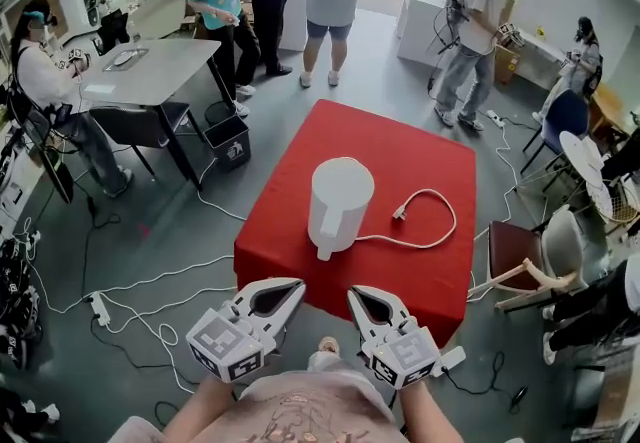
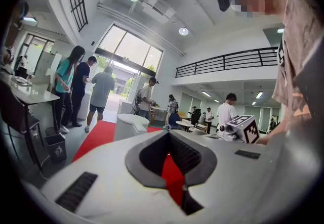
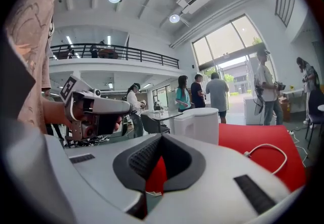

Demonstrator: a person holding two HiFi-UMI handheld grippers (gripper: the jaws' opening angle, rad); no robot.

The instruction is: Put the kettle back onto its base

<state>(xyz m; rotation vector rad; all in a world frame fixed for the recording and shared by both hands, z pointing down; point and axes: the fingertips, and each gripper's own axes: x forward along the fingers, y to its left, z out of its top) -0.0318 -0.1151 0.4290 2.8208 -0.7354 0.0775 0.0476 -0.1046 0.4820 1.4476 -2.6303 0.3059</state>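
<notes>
A white kettle (image 1: 338, 203) stands upright in the middle of a red-covered table (image 1: 420, 146). Its white cable (image 1: 440, 223) loops to the right and ends in a loose plug (image 1: 400, 213). I cannot make out a separate base under the kettle. My left gripper (image 1: 298, 284) and right gripper (image 1: 355, 292) hover side by side at the table's near edge, short of the kettle. Both are shut and hold nothing. The kettle (image 2: 130, 126) lies ahead beyond the closed jaws in the left gripper view, and the kettle (image 3: 201, 124) and cable (image 3: 268, 149) show in the right gripper view.
Several people stand beyond the table's far side. A grey desk (image 1: 150, 66) and a black bin (image 1: 228, 139) are at the left, with chairs (image 1: 520, 266) close to the table's right edge. White cables (image 1: 150, 286) trail across the floor at the left.
</notes>
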